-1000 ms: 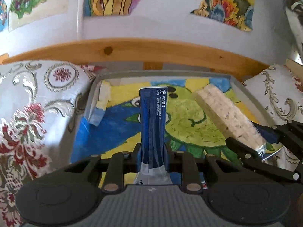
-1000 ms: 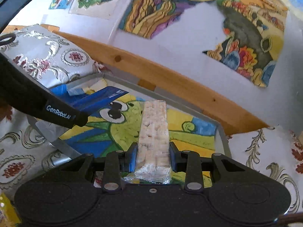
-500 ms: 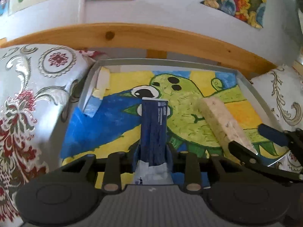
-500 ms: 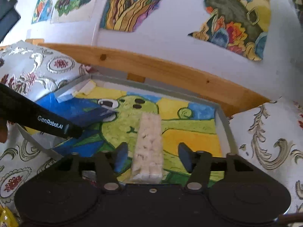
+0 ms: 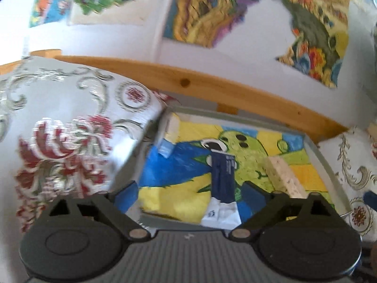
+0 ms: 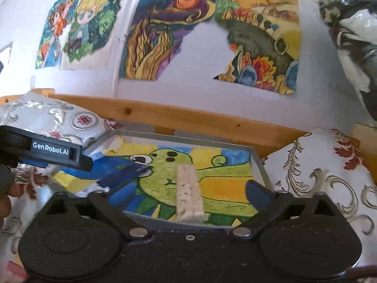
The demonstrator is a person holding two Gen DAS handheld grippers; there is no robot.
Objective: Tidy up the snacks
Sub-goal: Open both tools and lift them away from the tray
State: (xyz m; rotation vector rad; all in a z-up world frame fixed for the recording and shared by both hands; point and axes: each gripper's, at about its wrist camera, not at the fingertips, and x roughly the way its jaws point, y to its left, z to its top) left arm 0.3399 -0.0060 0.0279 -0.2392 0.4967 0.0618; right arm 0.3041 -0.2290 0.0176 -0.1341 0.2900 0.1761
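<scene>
Here, dark-blue snack packet (image 5: 222,176), pale rice bar (image 6: 188,193)

A grey tray (image 6: 258,165) lined with a green-creature drawing carries a dark blue snack packet (image 5: 222,179) left of a pale rice-crisp bar (image 6: 188,193), both apart, with patterned cushions (image 5: 70,127) flanking the tray and a wooden rail (image 6: 188,115) behind it

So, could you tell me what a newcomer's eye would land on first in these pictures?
Probably the tray lined with a bright green, yellow and blue cartoon drawing, set between patterned cushions below a wooden rail. Two snacks lie in it: a pale puffed-rice bar between the open right claw and a dark blue packet to its left. Colourful paintings cover the wall above.
</scene>
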